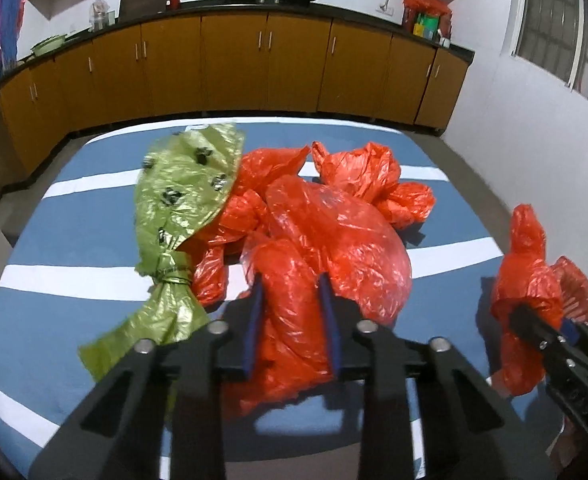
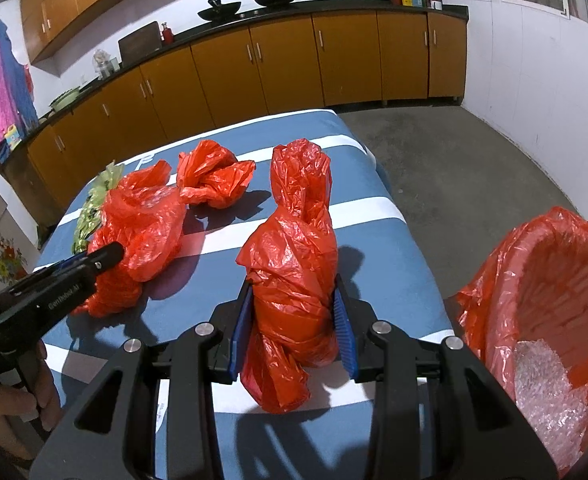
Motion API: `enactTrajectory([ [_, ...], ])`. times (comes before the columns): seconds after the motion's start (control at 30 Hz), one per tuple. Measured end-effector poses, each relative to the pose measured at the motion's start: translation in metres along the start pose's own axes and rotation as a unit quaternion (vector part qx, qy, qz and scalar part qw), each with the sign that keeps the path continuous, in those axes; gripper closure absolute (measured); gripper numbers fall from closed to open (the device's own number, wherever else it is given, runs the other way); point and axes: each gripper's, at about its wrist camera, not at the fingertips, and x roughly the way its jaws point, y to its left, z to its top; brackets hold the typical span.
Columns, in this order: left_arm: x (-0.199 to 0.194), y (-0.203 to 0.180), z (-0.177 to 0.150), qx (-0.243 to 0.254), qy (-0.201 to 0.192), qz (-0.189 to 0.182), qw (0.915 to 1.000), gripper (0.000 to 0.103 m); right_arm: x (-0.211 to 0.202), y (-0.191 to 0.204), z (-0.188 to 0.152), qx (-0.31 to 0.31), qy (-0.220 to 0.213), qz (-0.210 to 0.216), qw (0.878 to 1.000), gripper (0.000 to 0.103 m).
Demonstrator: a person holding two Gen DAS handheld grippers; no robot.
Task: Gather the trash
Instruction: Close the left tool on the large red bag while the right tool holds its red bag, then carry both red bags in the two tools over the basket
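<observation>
Kitchen with orange cabinets (image 2: 278, 64) along the far wall; work surface is a table with a blue-and-white striped cloth (image 2: 378, 240).

Nearest, right side: bin lined with a red bag (image 2: 534, 280), just off the table edge, some clear crinkled plastic already inside. Right gripper (image 2: 292, 332) is closed around the waist of a tall twisted red bag (image 2: 294, 248), blue pads pressed against it on both sides. The bag's lower end hangs loose below the grip.

Left gripper (image 1: 292, 320) is clamped on a lobe of the big red bag (image 1: 334, 240) in the middle pile.

Further out: a green bag (image 1: 182, 208) knotted at the neck, lying against the left of that pile and partly under it. Beyond, a small crumpled red bag (image 2: 214, 178), apart from the rest.

Risks, as judged:
- Thin film could slip from the pads if the tall bag swings during the carry to the bin.
- Loose tail may catch the bin rim and drag the liner.
- Left pull may drag the green bag along, or tear the film.
</observation>
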Motion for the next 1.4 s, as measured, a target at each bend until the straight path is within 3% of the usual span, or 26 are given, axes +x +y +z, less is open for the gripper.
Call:
enactTrajectory([
  [0.17,-0.013,-0.001,-0.006,0.003,-0.025,-0.017,0.9995,0.086,-0.006,-0.001,0.002,0.001,-0.005,0.000,1.000,0.065],
  [0.83,-0.081,-0.021,-0.013,-0.006,-0.067,-0.061,0.9959,0.086,-0.070,-0.020,-0.005,0.012,-0.054,-0.009,0.998,0.065],
  [1.4,-0.112,-0.107,-0.043,0.034,-0.063,-0.141,0.9874,0.086,-0.137,-0.087,-0.030,0.055,-0.094,-0.085,0.990,0.065],
])
